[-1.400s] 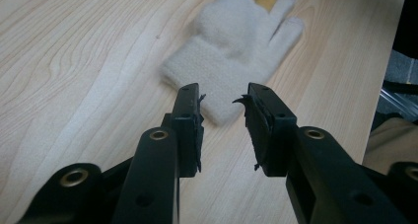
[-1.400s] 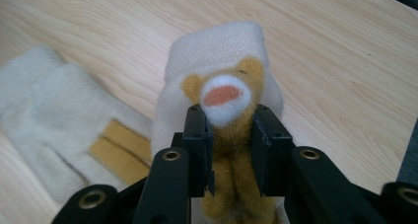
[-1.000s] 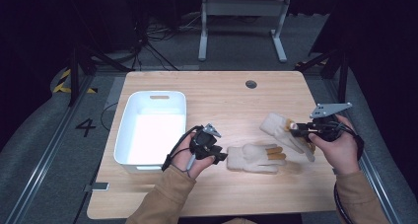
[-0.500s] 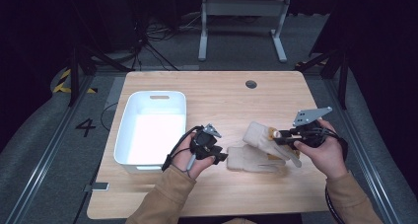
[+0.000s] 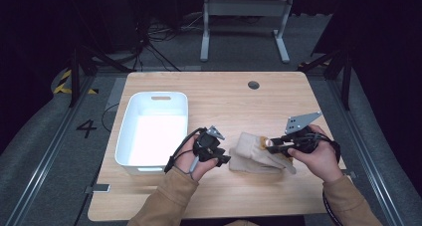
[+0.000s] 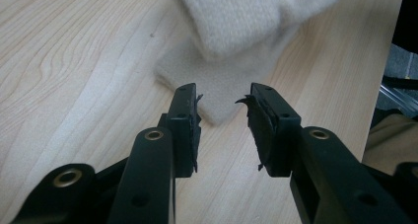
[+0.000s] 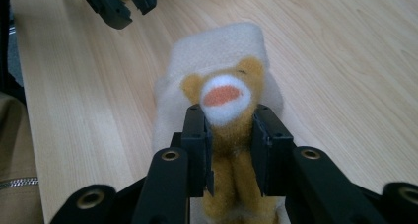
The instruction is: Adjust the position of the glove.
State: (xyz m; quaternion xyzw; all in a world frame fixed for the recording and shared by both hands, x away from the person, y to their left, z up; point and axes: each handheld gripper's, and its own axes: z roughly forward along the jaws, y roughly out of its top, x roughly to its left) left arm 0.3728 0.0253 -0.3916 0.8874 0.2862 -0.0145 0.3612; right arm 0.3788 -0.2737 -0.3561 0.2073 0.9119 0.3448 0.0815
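Note:
Near the table's front lies a cream fleece piece, a glove or a sock. A second cream piece with a tan bear face rests folded over it. My right gripper is shut on the tan bear part, which pokes up between its jaws; in the high view the right gripper is low over the cloth's right end. My left gripper is open, its jaws astride a flat corner of the cream cloth without closing on it. From above, the left gripper sits at the cloth's left edge.
A white plastic bin stands on the left half of the wooden table, close to my left hand. A round cable hole is at the table's back. A desk frame stands on the floor behind.
My right gripper has moved left and down with the bear piece, bringing it onto the cloth on the table. The left gripper has stayed in place.

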